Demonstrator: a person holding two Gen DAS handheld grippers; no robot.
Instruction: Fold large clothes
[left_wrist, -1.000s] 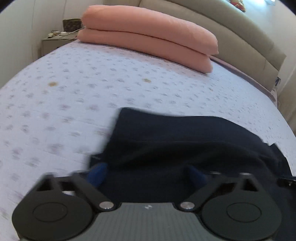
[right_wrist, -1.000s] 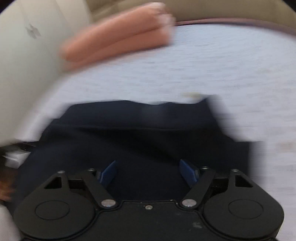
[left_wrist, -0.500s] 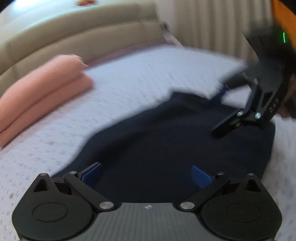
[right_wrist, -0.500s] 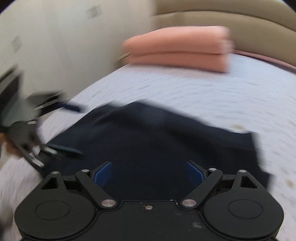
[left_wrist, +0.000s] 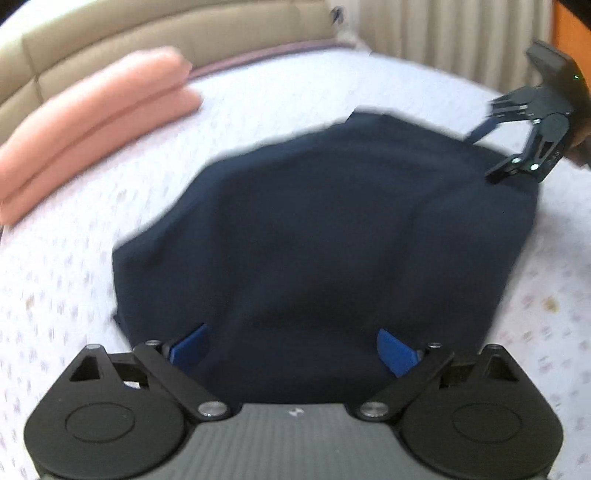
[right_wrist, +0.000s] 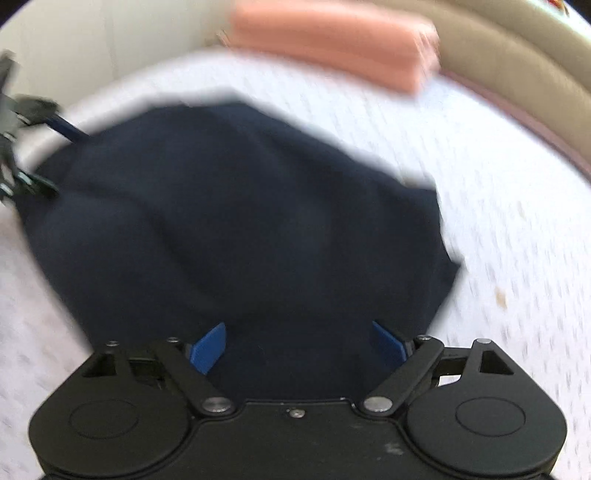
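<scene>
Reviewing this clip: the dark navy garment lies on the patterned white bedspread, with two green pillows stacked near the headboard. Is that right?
Not quite: the two stacked pillows are salmon pink, not green, as the left wrist view shows. The dark navy garment does lie on the patterned white bedspread, and the pillows sit near the beige padded headboard.

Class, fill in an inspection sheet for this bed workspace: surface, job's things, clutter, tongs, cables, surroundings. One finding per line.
Surface: bed sheet, pale with small print, a few brownish spots.
Job's things: dark navy garment lying on the sheet in a rough folded heap.
Clutter: folded pink bedding near the headboard.
Tongs: left tongs over the garment, gripping nothing, jaws closing slightly; right tongs open, empty.
Cables: nothing seen.
Surroundings: beige padded headboard, ribbed curtain beyond; view blurred.
</scene>
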